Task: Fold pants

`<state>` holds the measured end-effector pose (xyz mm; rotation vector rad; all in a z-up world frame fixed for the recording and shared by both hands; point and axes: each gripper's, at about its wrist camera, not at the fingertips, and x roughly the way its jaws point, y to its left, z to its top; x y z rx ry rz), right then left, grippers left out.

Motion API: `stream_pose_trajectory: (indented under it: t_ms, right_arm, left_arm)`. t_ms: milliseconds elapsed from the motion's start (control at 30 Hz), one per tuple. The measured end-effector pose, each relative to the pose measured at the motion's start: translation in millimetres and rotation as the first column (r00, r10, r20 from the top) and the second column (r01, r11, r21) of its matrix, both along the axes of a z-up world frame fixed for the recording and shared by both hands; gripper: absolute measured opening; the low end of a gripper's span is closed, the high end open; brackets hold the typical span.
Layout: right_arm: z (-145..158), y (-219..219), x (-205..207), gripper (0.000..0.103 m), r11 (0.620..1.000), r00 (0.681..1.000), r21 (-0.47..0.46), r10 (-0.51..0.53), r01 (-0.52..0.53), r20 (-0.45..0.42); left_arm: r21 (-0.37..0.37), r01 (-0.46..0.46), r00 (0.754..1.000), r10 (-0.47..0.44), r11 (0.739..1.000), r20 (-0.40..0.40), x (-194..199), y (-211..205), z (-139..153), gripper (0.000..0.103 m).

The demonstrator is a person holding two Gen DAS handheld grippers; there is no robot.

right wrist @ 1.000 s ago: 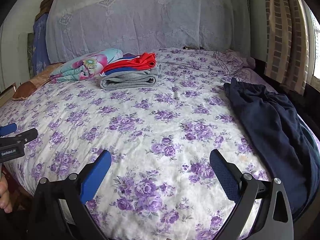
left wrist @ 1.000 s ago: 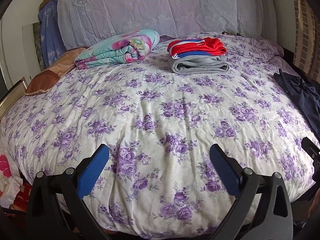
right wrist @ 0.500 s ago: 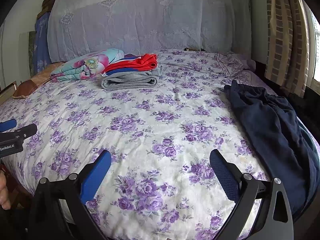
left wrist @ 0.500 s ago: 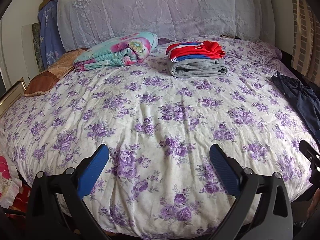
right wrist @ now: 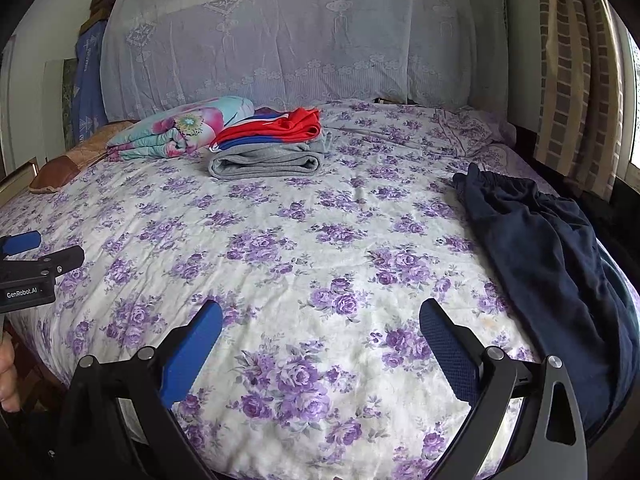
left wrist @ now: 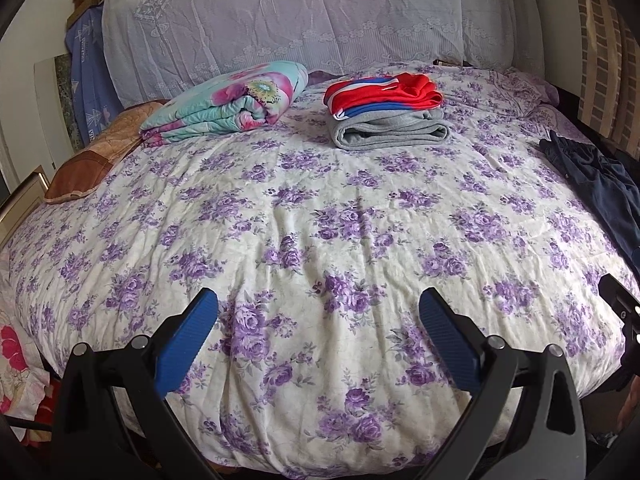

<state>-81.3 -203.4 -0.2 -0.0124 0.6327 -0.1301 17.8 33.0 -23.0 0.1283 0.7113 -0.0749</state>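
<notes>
Dark navy pants (right wrist: 552, 264) lie crumpled along the right edge of the bed; in the left wrist view the pants (left wrist: 600, 188) show at the far right. My left gripper (left wrist: 318, 304) is open and empty over the near edge of the floral bedspread (left wrist: 320, 220). My right gripper (right wrist: 320, 316) is open and empty above the bedspread (right wrist: 280, 240), left of the pants and apart from them. The left gripper's body also shows at the left edge of the right wrist view (right wrist: 28, 268).
A stack of folded clothes, grey below and red and blue on top (left wrist: 388, 120) (right wrist: 272, 148), sits near the headboard. A folded floral quilt (left wrist: 228, 104) and a brown cushion (left wrist: 88, 160) lie to its left. Curtains (right wrist: 580, 80) hang at the right.
Both grippers have drifted slightly, shifting the views a little; the pants show a bit more in the left wrist view. Both stay open and empty.
</notes>
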Motion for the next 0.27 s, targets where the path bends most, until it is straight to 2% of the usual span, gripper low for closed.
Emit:
stream_pose_trajectory:
  t_ms: [267]
  right_arm:
    - [2.5,-1.0,-0.5,0.099,1.000,1.000,0.001,-0.001,0.001,0.004]
  left_arm:
    - [-0.004,-0.015,1.000,0.015,1.000,-0.006,0.9,2.6,0.5,0.098]
